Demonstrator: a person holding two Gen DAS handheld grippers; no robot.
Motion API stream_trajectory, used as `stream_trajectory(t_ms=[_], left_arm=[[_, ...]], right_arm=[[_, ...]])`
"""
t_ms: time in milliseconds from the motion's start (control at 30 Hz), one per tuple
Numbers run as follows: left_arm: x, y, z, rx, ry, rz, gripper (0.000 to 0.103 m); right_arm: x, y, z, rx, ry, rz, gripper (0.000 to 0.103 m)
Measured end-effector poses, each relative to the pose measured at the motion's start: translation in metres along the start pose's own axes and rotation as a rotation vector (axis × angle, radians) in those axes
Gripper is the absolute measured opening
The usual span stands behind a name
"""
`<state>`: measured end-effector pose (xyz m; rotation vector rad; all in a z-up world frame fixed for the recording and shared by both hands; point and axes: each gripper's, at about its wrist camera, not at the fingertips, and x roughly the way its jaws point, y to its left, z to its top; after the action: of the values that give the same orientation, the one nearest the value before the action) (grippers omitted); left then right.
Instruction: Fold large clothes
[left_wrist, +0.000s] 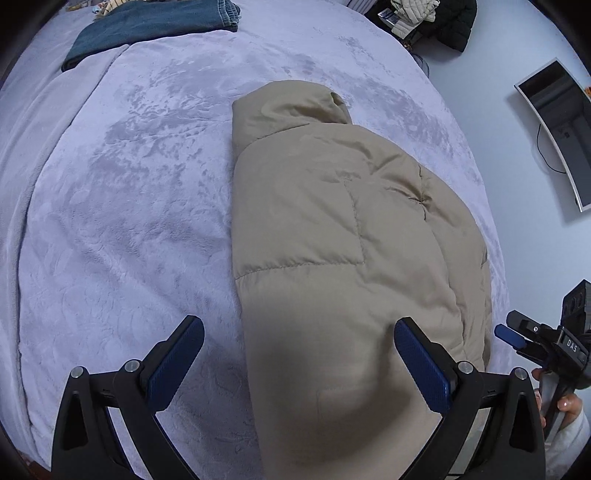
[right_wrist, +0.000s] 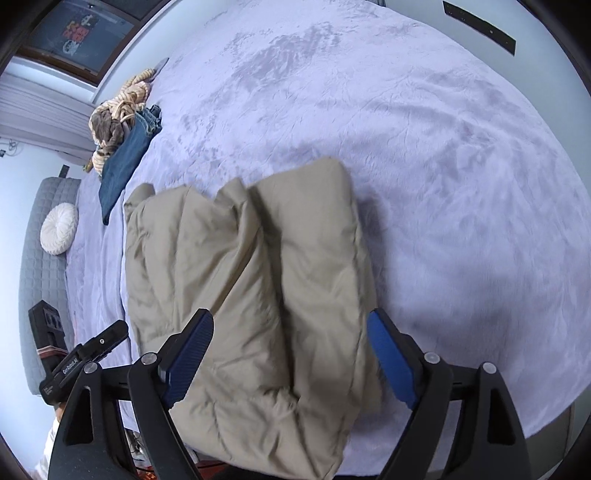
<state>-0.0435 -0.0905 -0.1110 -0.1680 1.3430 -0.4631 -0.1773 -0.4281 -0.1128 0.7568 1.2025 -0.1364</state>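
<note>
A big bed (left_wrist: 129, 221) with a soft lilac blanket fills both views. Pale walls stand around it, and a dark screen (left_wrist: 561, 136) hangs on the wall at 2 o'clock in the left view.

A puffy tan coat (left_wrist: 332, 240) lies folded on the bed. The left claw (left_wrist: 299, 365) is wide open, and the coat's near end sits between its blue fingers (left_wrist: 177, 365). The right claw (right_wrist: 291, 354) is wide open too, with the coat (right_wrist: 251, 288) bulging up between its fingers; I cannot tell if they touch it.

Folded blue jeans (left_wrist: 155, 26) lie at 11 o'clock, well apart from the coat. Beside them is a striped toy (right_wrist: 118, 114). A round white cushion (right_wrist: 59, 229) rests on a grey sofa (right_wrist: 40, 280) at 9 o'clock in the right view. More clothes (left_wrist: 428, 18) are piled at 1 o'clock.
</note>
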Motion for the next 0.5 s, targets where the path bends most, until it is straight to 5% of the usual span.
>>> stream_trajectory(t_ms=[500], left_arm=[[0.04,-0.004,0.005,-0.051,0.05,-0.108,0.103]], right_arm=[[0.084,-0.07,0.05,0.17,0.137,0.312,0.088]])
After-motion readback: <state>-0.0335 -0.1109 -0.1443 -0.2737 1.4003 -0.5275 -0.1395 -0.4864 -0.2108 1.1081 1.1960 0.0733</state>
